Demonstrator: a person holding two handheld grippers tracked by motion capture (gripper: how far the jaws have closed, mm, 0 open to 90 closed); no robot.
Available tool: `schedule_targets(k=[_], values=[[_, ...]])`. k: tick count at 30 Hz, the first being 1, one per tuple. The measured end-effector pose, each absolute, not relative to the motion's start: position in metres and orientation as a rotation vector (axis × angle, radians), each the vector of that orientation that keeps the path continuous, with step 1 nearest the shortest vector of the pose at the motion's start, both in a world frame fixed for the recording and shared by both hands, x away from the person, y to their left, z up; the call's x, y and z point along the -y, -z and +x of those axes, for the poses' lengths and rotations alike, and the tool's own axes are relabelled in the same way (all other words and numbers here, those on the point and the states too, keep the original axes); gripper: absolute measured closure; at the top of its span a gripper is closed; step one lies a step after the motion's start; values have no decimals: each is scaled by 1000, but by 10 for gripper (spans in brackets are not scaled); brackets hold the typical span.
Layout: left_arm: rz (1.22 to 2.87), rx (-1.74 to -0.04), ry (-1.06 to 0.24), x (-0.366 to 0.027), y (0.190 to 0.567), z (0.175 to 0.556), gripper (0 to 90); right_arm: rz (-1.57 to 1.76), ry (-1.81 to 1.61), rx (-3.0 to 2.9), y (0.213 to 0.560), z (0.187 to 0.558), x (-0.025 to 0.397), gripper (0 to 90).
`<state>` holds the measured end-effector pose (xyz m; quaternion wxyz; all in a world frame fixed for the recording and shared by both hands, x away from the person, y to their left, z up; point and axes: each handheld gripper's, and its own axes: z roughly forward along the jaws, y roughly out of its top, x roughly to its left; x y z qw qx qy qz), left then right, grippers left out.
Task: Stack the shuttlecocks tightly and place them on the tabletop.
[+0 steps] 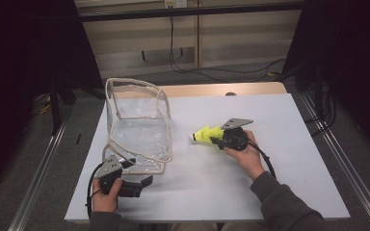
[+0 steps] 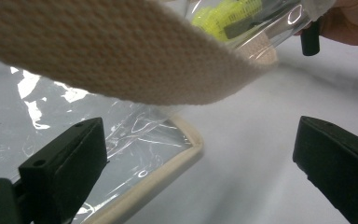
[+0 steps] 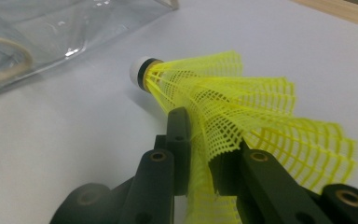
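Two things are in hand on the white bench [image 1: 279, 159]: a shuttlecock [image 1: 205, 134] and a clear bag [image 1: 137, 127]. The shuttlecock is a yellow plastic mesh skirt, flared and ribbed, ending in a rounded white cork tip ringed with a black band. The right gripper [image 1: 221, 140], near the bench's centre, has its jaws clamped on the skirt, which is squashed flat between them in the right gripper view [image 3: 200, 149]; the tip points toward 9 o'clock, at the bag, and hangs just above the bench. The bag, at about 10 o'clock from the shuttlecock, is glossy, crinkled clear film edged with beige woven binding, standing with its mouth open. The left gripper [image 1: 137, 185] sits at 7 o'clock on the bench, beside the bag's near corner, its jaws spread wide with nothing between them. In the left gripper view a blurred beige webbing strap [image 2: 121, 56] crosses the top, hiding much of the bag [image 2: 135, 140]; the shuttlecock [image 2: 219, 14] shows as a yellow smear through the film. The right jaw is cut off at the frame edge.
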<state>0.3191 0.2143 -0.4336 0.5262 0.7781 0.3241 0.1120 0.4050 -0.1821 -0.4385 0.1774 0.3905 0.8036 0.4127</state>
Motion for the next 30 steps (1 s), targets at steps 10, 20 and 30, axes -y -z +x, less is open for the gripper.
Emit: schedule_targets(k=[10, 20, 30], values=[[1868, -774, -265, -213, 434, 320, 27, 1117, -1253, -2302, 446, 400, 182, 741], [1864, -777, -262, -213, 434, 320, 27, 1077, -1308, -2300, 449, 405, 174, 616], [1868, -777, -260, -214, 435, 321, 27, 1109, -1250, -2275, 453, 412, 163, 479]])
